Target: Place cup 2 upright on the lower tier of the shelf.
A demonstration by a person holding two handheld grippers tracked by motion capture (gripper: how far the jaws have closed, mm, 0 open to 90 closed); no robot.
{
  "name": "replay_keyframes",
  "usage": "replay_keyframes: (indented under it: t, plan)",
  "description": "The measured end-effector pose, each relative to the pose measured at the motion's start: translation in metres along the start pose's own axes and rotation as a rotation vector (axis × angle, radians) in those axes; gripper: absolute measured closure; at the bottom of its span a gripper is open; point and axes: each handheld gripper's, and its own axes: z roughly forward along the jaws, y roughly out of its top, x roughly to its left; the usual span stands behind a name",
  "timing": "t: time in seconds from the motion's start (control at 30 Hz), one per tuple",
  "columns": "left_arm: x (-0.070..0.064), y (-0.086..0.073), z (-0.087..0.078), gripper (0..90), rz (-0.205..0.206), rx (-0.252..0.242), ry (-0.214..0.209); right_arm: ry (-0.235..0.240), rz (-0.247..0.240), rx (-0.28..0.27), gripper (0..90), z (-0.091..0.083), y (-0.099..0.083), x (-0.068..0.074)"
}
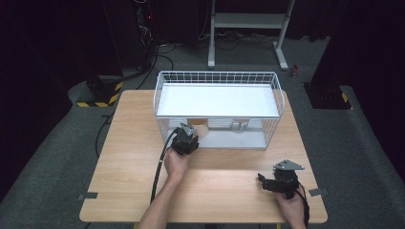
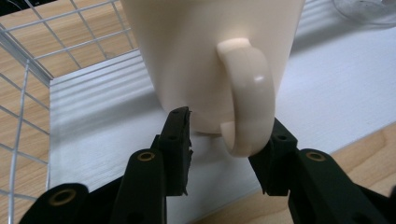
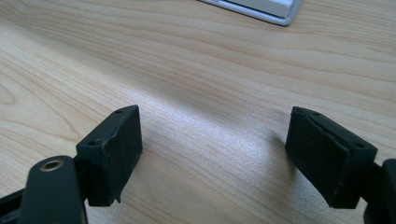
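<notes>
- Mug (image 2: 205,60) sits on the white lower shelf (image 2: 327,88) of the wire basket (image 1: 279,102), at its near left, with the handle (image 2: 245,93) turned toward us; in the high view it shows as a tan shape (image 1: 198,128) under the upper white shelf.
- Our left gripper (image 2: 229,140) has its jaws spread on either side of the handle's lower end, close but not yet pinching it.
- We judge the step in hand to be the grasp of the mug by its handle.
- Next we would need to press the jaws together squarely on the handle, then draw the mug out toward us, low enough to pass under the upper shelf.
- Our right gripper (image 3: 212,154) rests spread and holding nothing over the bare wooden table (image 3: 187,56), near right, well apart from the basket.
- A small glass-like thing (image 1: 239,125) stands to the right of the mug; we cannot tell what it is.
</notes>
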Motion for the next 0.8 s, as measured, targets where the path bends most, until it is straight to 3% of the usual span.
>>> replay_keyframes:
  t: [0.3, 0.57, 0.67, 0.8]
  plan:
    - [0.005, -0.001, 0.008, 64.8, -0.031, 0.014, -0.002, 0.000, 0.000, 0.000, 18.7, 0.000, 0.000, 0.000]
    - [0.008, -0.001, 0.013, 66.5, -0.103, 0.012, -0.023, 0.000, 0.004, 0.001, 18.7, 0.000, 0.000, 0.000]
    - [0.008, 0.002, 0.017, 66.9, -0.091, 0.043, -0.012, 0.000, 0.003, 0.001, 18.7, 0.000, 0.000, 0.000]
    - [0.007, 0.005, 0.017, 66.7, -0.086, 0.045, -0.010, 0.000, 0.004, 0.001, 18.7, 0.000, 0.000, 0.000]
